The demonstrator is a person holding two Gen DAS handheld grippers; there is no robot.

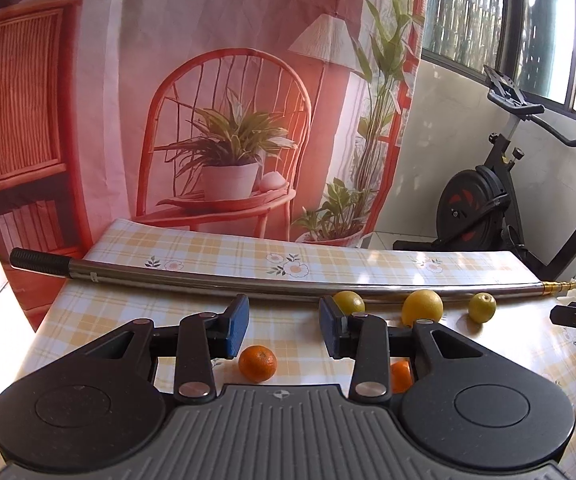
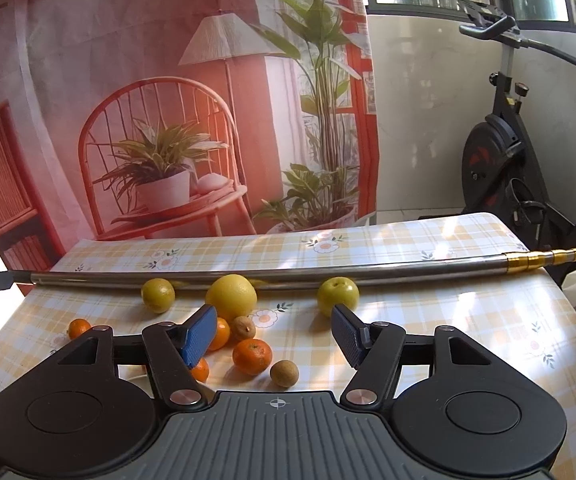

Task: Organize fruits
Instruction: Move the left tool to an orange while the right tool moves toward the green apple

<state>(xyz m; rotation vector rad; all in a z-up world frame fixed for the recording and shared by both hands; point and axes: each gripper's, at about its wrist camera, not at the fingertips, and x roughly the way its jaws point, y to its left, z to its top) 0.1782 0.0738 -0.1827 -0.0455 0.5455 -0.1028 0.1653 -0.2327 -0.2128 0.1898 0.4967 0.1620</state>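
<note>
Between picks: left tool (image 1: 283, 328) and right tool (image 2: 273, 330) both spread, empty, above the surface (image 2: 448, 320). Fruits loose mid-surface, before the metal pole (image 2: 247, 274). Next: drop onto mandarin (image 2: 252, 356), pinch.

A large printed fabric backdrop (image 1: 215, 92) hangs behind the table (image 2: 428, 240), showing a red rattan chair with a potted plant, a lamp with a pleated shade, tall green plants and a red wicker cabinet. The table wears a yellow-and-white checked cloth with small flowers, and sunlight falls in bright patches along its far edge. To the right of the backdrop stands a pale plastered wall (image 2: 420, 120) under dark-framed windows (image 1: 528, 20) with greenery beyond the glass. A black exercise bike (image 2: 508, 160) with a red-marked flywheel stands against that wall on a pale floor.
</note>
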